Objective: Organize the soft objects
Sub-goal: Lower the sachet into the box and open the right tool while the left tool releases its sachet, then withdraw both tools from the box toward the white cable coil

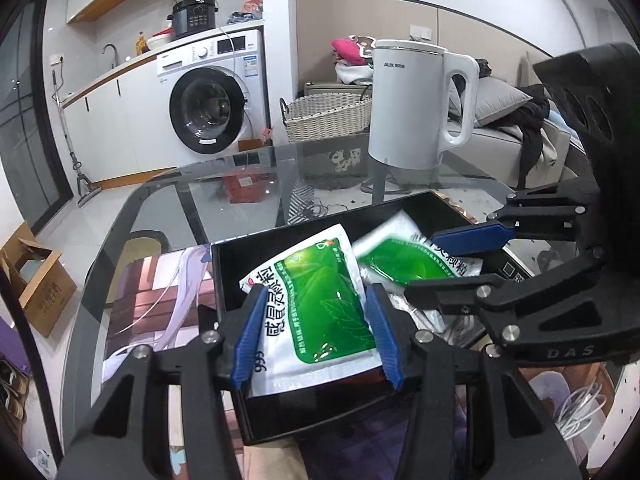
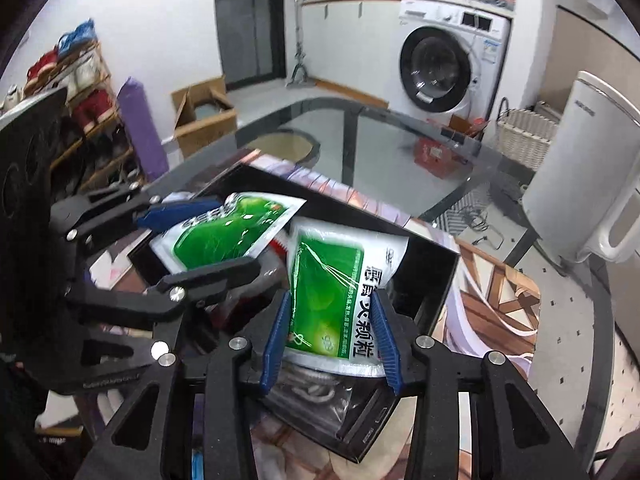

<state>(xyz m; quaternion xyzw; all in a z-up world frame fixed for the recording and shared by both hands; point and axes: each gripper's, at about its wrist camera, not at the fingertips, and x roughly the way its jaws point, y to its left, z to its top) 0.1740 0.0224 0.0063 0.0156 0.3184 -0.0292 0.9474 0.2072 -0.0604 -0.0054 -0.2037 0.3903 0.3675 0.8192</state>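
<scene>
Two green-and-white medicine sachets are over an open black box point(image 1: 280, 240) on a glass table. In the left wrist view, my left gripper point(image 1: 317, 290) is shut on one sachet point(image 1: 312, 256), with a blue pad against each side edge. The right wrist view shows the same for my right gripper point(image 2: 331, 296). Its pads touch both edges of the other sachet point(image 2: 328, 272), whose top end looks blurred. Each view also shows the other gripper: the right gripper point(image 1: 420, 264) with its sachet point(image 1: 396, 256), and the left gripper point(image 2: 238, 232) with its sachet point(image 2: 224, 236). The two grippers are close together over the box point(image 2: 440, 280).
A white electric kettle point(image 1: 416, 108) stands on the table behind the box. A printed mat point(image 2: 496, 300) lies under the box. A clear bag with a cord point(image 2: 312, 392) lies in the box below my right gripper. A coiled white cable point(image 1: 580, 412) lies at the right.
</scene>
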